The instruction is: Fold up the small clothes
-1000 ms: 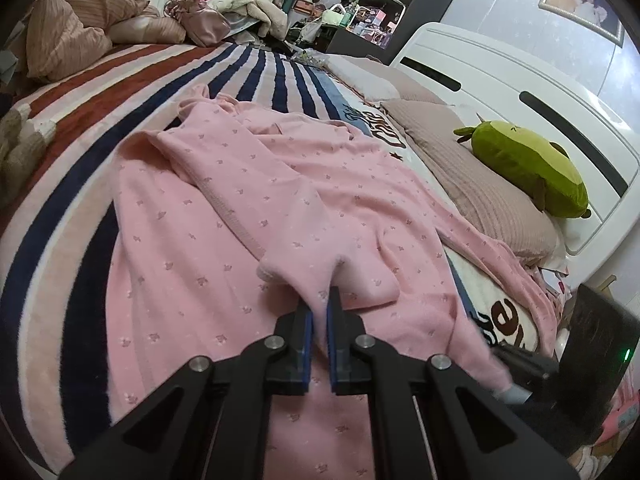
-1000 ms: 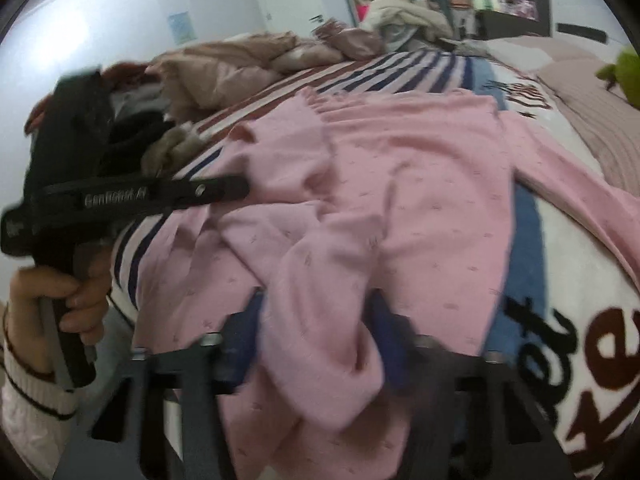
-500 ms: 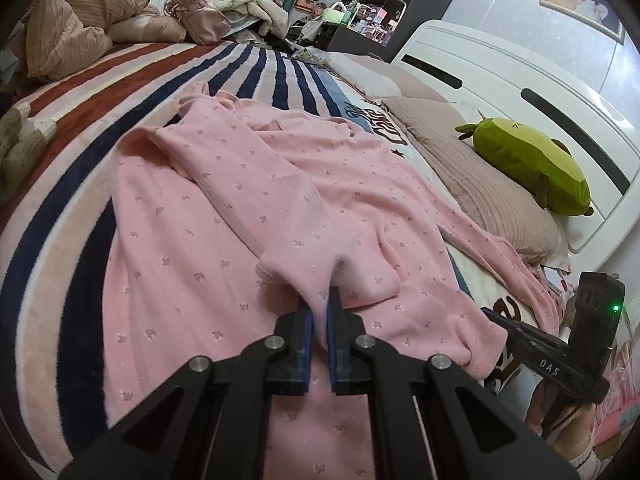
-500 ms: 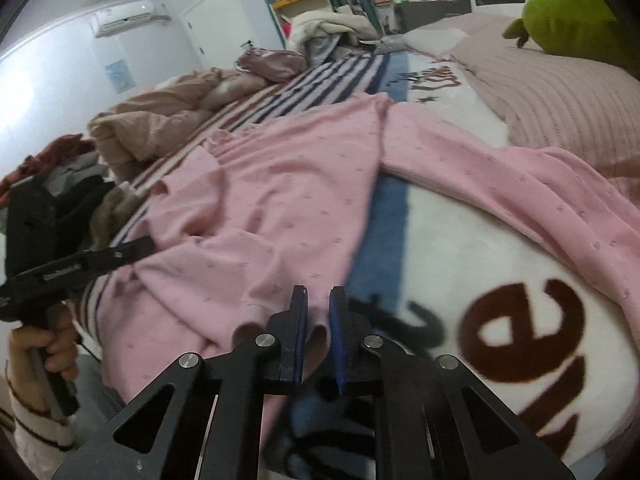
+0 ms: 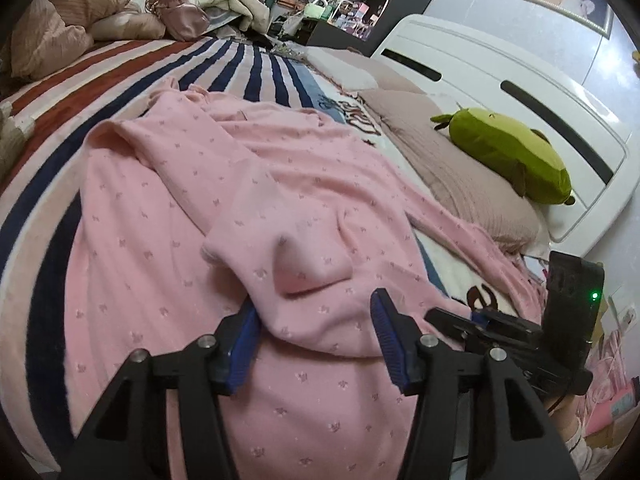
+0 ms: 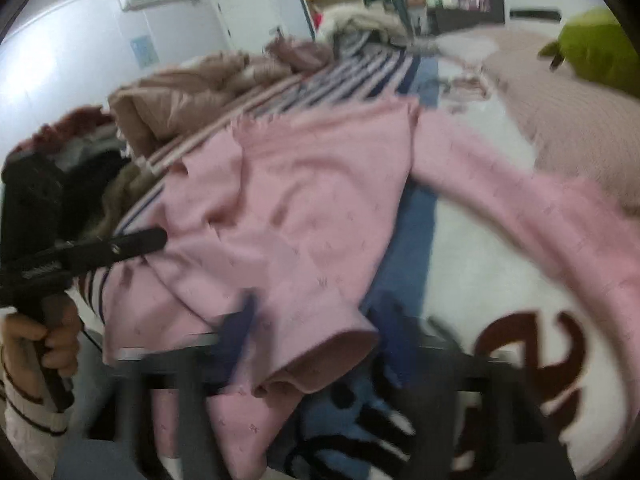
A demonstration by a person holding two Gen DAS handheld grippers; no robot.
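Both hand-held grippers have spread since half a second ago. Left hand-held gripper (image 5: 314,334) stands wide apart, straddling the folded sleeve cuff of the pink top (image 5: 168,240) without clamping it. Right hand-held gripper (image 6: 316,332), blurred, is also apart around another cuff. Top lies spread on the bed (image 5: 52,120).

Soft, even indoor light in both views; shadows faint, no harsh glare. Left wrist view sharp, pink garment (image 5: 280,208) and green plush toy (image 5: 508,160) crisp, with only slight softness far off. Right wrist view heavily motion-blurred throughout, near parts smeared most. Bright washed-out wall (image 6: 72,64) at far left there. Strong fisheye bending and dark vignette at all edges.
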